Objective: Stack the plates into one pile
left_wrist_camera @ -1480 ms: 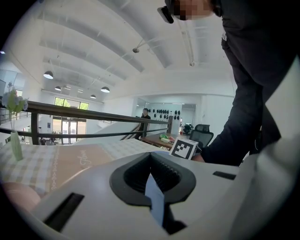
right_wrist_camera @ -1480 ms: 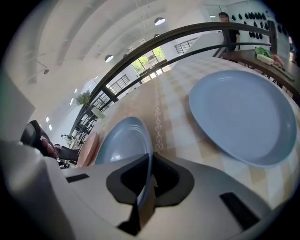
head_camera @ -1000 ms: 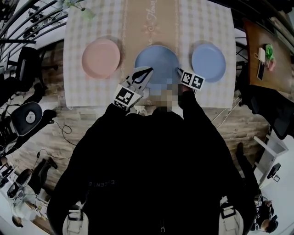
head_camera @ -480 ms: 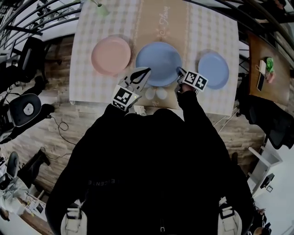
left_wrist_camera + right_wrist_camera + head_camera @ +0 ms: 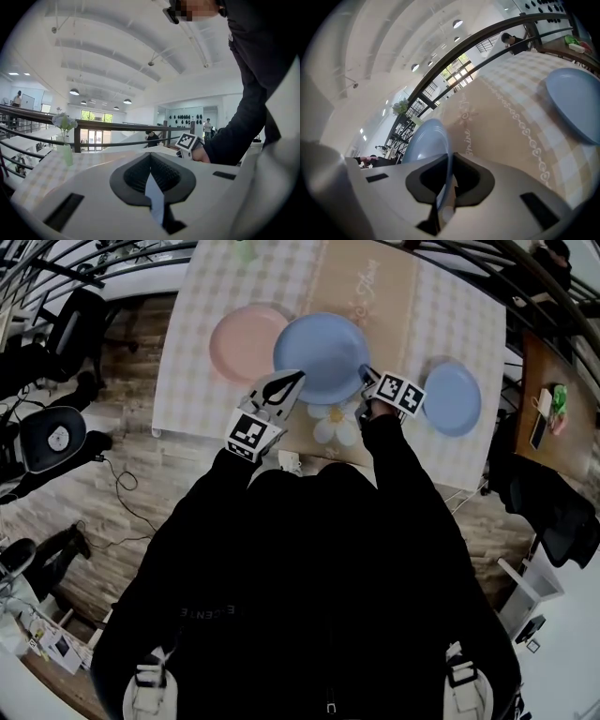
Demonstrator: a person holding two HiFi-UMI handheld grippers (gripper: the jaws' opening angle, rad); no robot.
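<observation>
A large blue plate (image 5: 322,354) hangs above the table, held by its near rim from both sides. My left gripper (image 5: 292,381) is shut on the plate's left rim, which shows as a thin blue edge (image 5: 153,193) between the pads. My right gripper (image 5: 365,376) is shut on the right rim, and the plate (image 5: 423,141) rises edge-on from its jaws. The held plate overlaps the right edge of a pink plate (image 5: 240,339) lying on the checked cloth. A smaller blue plate (image 5: 452,397) lies flat at the right and also shows in the right gripper view as the small blue plate (image 5: 576,104).
The table (image 5: 192,352) has a checked cloth with a beige runner (image 5: 506,122) down its middle. A vase with flowers (image 5: 64,140) stands at the far edge by a railing (image 5: 117,125). Office chairs (image 5: 56,442) stand at the left, a wooden side table (image 5: 553,381) at the right.
Both grippers have carried the large blue plate left from the runner's middle until it overlaps the pink plate. A flower print on the runner has come into view.
</observation>
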